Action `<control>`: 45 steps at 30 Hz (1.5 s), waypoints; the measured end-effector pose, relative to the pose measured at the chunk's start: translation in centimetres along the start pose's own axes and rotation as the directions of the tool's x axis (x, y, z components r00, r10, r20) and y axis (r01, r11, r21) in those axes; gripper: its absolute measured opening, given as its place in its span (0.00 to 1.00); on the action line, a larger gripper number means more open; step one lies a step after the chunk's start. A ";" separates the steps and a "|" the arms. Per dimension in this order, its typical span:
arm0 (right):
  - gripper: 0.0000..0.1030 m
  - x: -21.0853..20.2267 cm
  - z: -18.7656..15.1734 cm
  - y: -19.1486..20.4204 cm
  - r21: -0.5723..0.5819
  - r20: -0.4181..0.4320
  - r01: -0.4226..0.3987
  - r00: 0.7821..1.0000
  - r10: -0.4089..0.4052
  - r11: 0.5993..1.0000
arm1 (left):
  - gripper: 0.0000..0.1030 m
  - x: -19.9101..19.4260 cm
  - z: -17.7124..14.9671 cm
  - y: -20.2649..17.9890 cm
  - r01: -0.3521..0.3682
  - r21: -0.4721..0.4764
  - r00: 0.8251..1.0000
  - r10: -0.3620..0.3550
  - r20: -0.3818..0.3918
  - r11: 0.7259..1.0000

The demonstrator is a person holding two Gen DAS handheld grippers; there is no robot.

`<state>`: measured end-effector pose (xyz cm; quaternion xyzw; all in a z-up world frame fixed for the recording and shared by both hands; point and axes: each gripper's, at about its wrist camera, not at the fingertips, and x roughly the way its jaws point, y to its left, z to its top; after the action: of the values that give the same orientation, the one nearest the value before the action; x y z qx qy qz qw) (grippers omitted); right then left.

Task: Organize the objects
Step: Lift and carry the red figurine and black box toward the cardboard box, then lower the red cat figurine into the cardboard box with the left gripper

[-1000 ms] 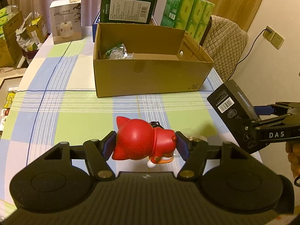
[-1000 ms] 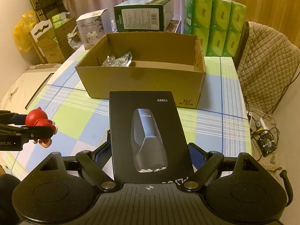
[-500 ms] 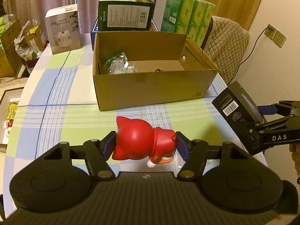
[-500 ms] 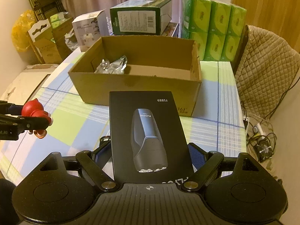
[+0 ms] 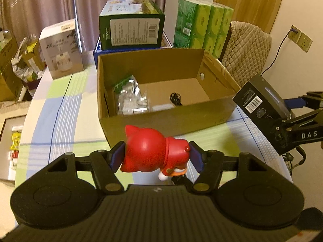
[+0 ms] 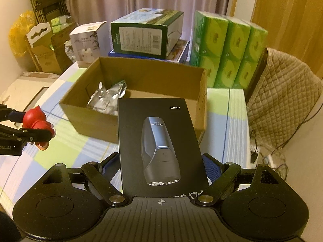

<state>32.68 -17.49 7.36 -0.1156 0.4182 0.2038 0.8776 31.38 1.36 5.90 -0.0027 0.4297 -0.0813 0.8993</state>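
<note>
My left gripper is clamped on a red figurine — glossy, rounded, with two pointed ear-like bumps on the head, a red collar and a white-and-orange foot poking out below. The blue pads press it from both sides, and it hangs in the air above the checked tablecloth, just short of the near wall of the open cardboard box. My right gripper has its fingers closed against the sides of a flat black shaver box: matte black, printed with a dark grey shaver and the code FS889, held face up and tilted toward the cardboard box, also off the table.

From the left wrist I see down into the cardboard box: a crinkled clear-and-silver packet with a green label in the left end and a small coil of black cable on the floor near the middle. This view also gives me the shaver box's barcode end, off to my right beside the cardboard box's corner.

From the right wrist the cable is hidden behind the shaver box; I get only the silver packet. Here the figurine shows small at the far left, pinched in the left gripper's fingers. Behind the cardboard box stand a green carton on a blue box, green tissue packs and a quilted chair cover.
</note>
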 end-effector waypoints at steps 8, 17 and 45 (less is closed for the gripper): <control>0.81 1.1 3.6 -1.5 -0.004 0.006 0.024 1.000 -0.024 1.000 | 0.61 1.3 3.2 0.0 0.000 0.035 1.000 0.000 0.009 0.999; 0.81 3.0 8.2 -3.2 0.055 0.000 0.021 1.000 -0.021 0.998 | 0.61 3.1 8.0 0.9 0.001 0.009 1.000 -0.001 0.019 1.000; 0.81 8.9 10.9 -4.8 0.171 -0.040 -0.004 0.999 0.011 0.985 | 0.61 8.8 11.2 3.3 -0.020 -0.035 1.000 0.020 -0.003 0.999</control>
<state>47.41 -15.35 7.37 -0.0424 0.4526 0.1679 0.8747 45.92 2.54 5.90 -0.0141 0.4324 -0.0647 0.8992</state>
